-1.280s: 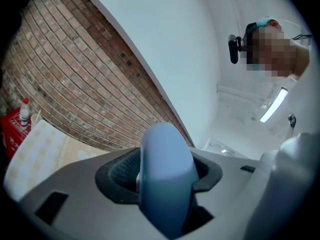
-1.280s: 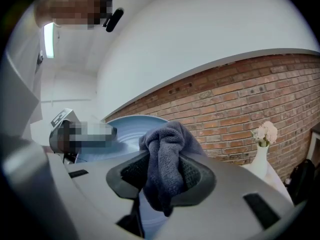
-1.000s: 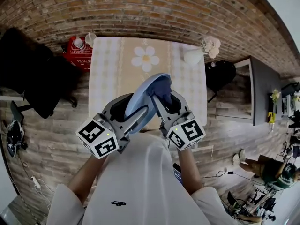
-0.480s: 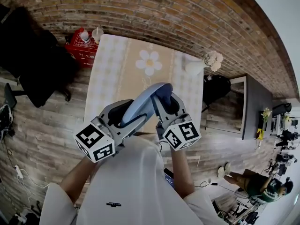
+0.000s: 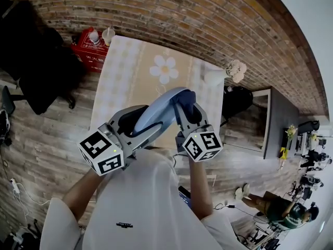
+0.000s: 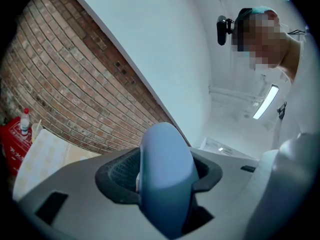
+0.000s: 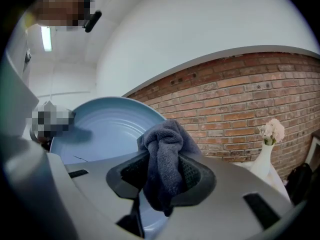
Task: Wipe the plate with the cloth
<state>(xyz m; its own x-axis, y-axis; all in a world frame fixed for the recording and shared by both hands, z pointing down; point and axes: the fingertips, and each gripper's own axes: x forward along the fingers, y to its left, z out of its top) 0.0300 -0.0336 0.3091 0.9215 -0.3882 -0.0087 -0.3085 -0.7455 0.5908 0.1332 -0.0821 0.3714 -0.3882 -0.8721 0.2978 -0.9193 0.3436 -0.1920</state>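
grips unchanged, cloth kept at the plate's upper rim

the left fingers (image 6: 116, 173) are pinched on the rim of the blue plate (image 5: 158, 111), which stands edge-on between them. the left gripper (image 6: 165, 184) carries it tilted in the air above the worktop (image 5: 130, 72). the right fingers (image 7: 196, 176) are clamped on a bunched dark cloth (image 7: 162, 151). the right gripper (image 7: 162, 179) holds that wad at the plate's upper face, seemingly touching it near the rim.

over the last second neither hold has altered. plate and cloth have only drifted a little together, and the cloth has stayed by the top rim. wiping looks to be under way, but most of the face probably still needs a pass.

the plate's ridged face is bare, apart from a thin dark line low down that i cannot identify. a red crate (image 5: 92, 53) just beside the worktop's far left corner holds a red-capped bottle (image 5: 94, 37). a white vase (image 5: 213, 76) at the far right corner holds pale flowers (image 5: 238, 66).
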